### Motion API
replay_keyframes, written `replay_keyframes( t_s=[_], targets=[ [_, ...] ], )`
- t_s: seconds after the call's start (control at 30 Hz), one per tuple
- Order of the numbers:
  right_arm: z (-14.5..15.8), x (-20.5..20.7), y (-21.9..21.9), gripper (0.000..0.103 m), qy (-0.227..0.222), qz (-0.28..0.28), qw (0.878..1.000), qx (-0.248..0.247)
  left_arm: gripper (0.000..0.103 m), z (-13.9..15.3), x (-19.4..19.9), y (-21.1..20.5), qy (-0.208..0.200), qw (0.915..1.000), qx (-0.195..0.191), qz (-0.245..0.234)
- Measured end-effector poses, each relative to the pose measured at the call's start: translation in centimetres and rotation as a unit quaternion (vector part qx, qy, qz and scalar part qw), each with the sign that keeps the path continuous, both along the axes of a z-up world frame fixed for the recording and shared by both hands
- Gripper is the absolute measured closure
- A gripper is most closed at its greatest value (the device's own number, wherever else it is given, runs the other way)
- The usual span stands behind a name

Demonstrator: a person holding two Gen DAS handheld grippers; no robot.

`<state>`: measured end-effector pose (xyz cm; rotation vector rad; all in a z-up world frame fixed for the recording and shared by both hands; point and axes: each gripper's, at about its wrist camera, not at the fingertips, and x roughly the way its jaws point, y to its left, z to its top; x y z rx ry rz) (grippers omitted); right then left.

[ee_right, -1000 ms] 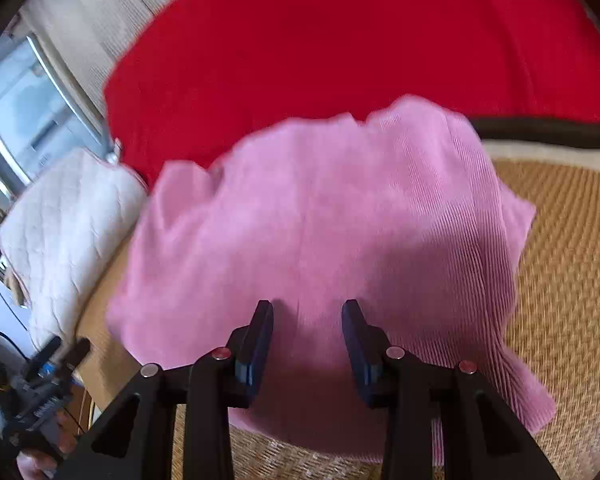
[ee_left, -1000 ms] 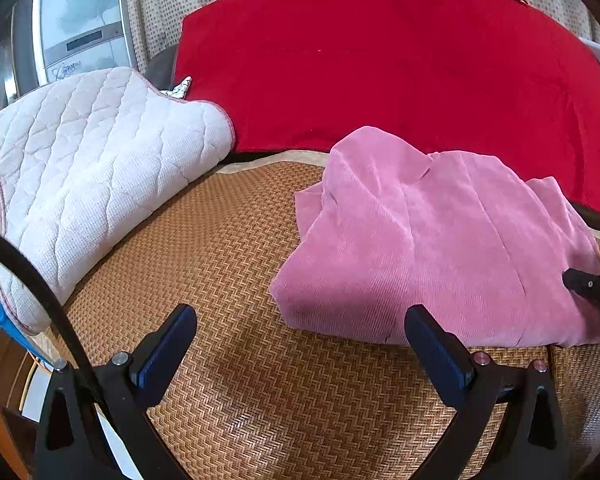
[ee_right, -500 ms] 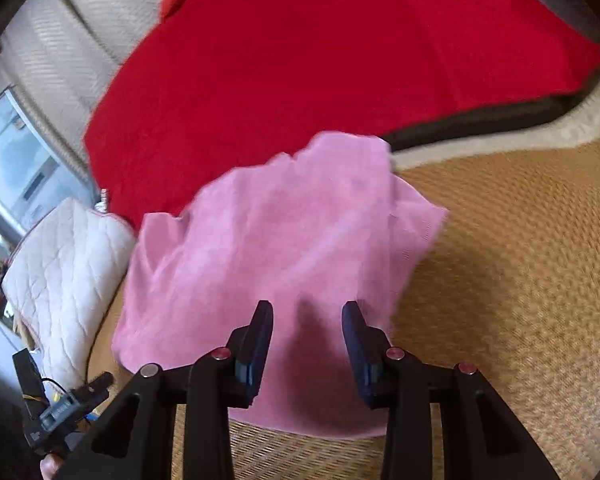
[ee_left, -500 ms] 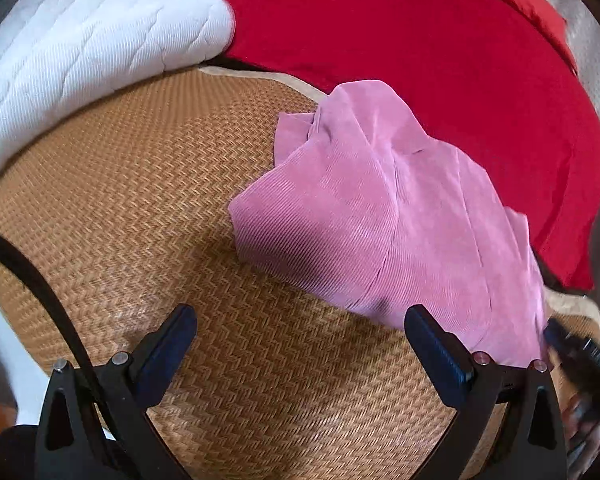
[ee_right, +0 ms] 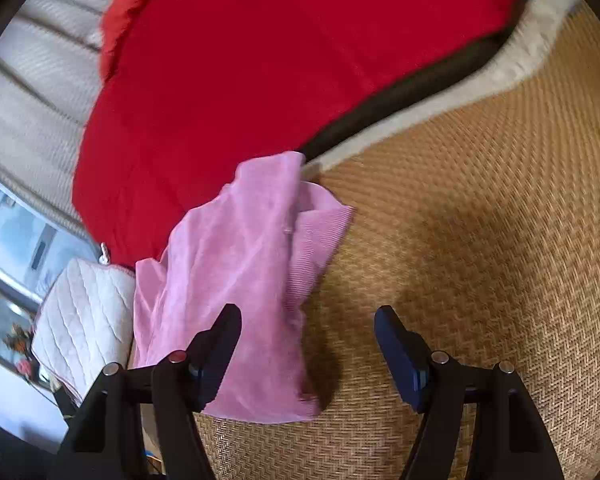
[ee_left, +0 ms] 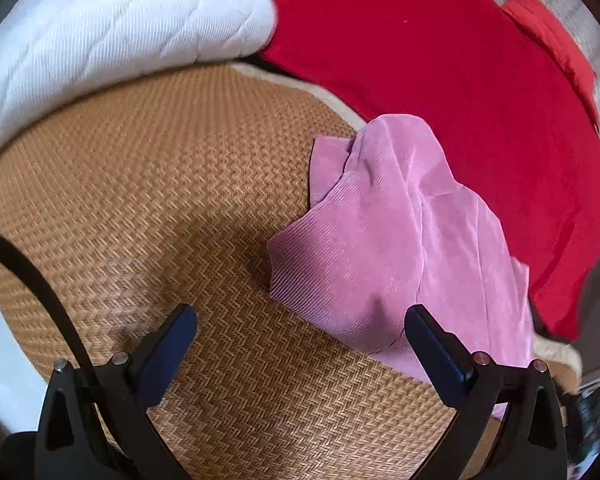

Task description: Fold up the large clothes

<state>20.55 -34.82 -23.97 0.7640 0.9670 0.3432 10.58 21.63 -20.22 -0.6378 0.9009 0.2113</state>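
Observation:
A pink corduroy garment [ee_left: 396, 240] lies folded in a compact bundle on the woven straw mat [ee_left: 160, 200]. In the left wrist view it is at the right, its near edge by my right finger. My left gripper [ee_left: 300, 340] is open and empty above the mat. In the right wrist view the garment [ee_right: 244, 280] is at the left, under my left finger. My right gripper [ee_right: 308, 344] is open and empty, above the garment's right edge and the mat [ee_right: 480, 240].
A red blanket [ee_left: 440, 80] lies behind the garment, also in the right wrist view [ee_right: 260, 60]. A white quilted pillow [ee_left: 100, 32] lies at the far left of the mat, also in the right wrist view [ee_right: 84, 320]. A window is beyond it.
My right gripper has opened wider and swung right, so the garment now sits at its left. My left gripper has swung left, showing more bare mat. The garment lies still.

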Motion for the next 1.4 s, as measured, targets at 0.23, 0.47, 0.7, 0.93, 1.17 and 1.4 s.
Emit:
replay_keyframes(
  t_s=[0.23,0.47,0.7,0.93,1.17,1.4],
  targets=[
    [-1.1,1.3,3.7,0.03,0.013,0.039,0.999,0.026,0.0,-0.7,2.2,1.4,-0.006,0.9994,-0.034,0.007],
    [-1.2,1.9,10.0,0.036,-0.001,0.096,0.994,-0.043,0.041,-1.8,4.7,1.2,-0.008,0.9984,-0.054,-0.012],
    [-1.4,2.0,11.1,0.058,-0.013,0.101,0.992,-0.081,0.019,-2.9,5.3,1.8,-0.024,0.9932,-0.112,0.016],
    [-0.4,1.4,13.8,0.073,-0.069,0.116,0.98,-0.144,0.079,-2.6,7.4,1.4,-0.053,0.9924,-0.111,0.01],
    [2.8,-1.6,11.9,0.08,-0.138,0.108,0.974,-0.145,0.091,0.3,6.0,0.6,-0.1,0.9919,-0.077,-0.019],
    [2.9,-6.9,10.1,0.08,-0.119,0.135,0.972,-0.153,0.091,0.5,0.9,-0.2,-0.085,0.994,-0.055,-0.043]
  ],
)
